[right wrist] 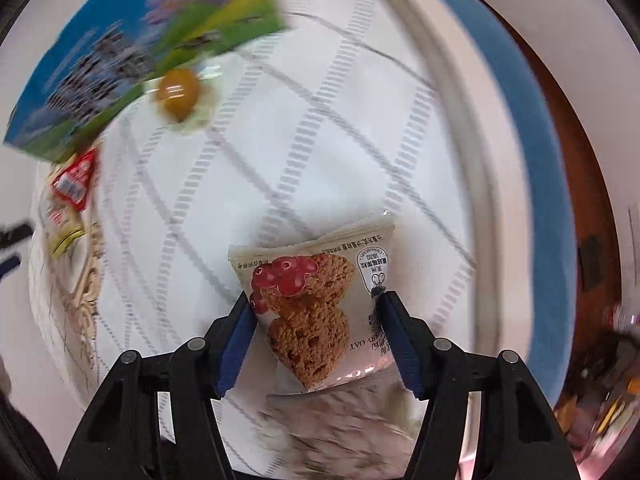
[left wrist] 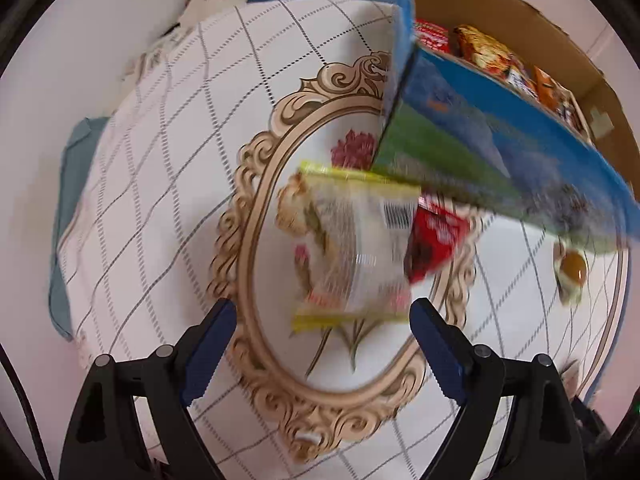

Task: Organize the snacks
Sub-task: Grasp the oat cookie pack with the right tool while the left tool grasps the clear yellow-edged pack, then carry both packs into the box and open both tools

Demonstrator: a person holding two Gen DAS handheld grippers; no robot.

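Between the right gripper (right wrist: pixel 318 312)'s blue-padded fingers (right wrist: pixel 236 340) sits a cream plastic snack packet printed w/ oat cookies and red berries (right wrist: pixel 310 308), both pads pressed against its sides, so the claw is clamped on it. Ahead of and to the left of that claw a small round amber-brown candy in clear wrap (right wrist: pixel 178 90) lies on the white tablecloth w/ a grey dashed diamond grid (right wrist: pixel 320 140). Farther left, a blue-and-green printed carton (right wrist: pixel 120 52) shows, blurred.

Left gripper (left wrist: pixel 324 320) hangs w/ its fingers spread wide, nothing between them. Just ahead of it, on the cloth's beige scrolled oval print, lies a clear wrapper w/ yellow-green end seals and a barcode (left wrist: pixel 352 240), blurred. Touching that wrapper's right side is a small red foil packet (left wrist: pixel 438 236). Ahead and to the right, the same blue-and-green carton slants above the cloth; can't tell what supports it. Beyond it an open brown cardboard box (left wrist: pixel 520 12) holds several red and orange snack packs (left wrist: pixel 492 54).
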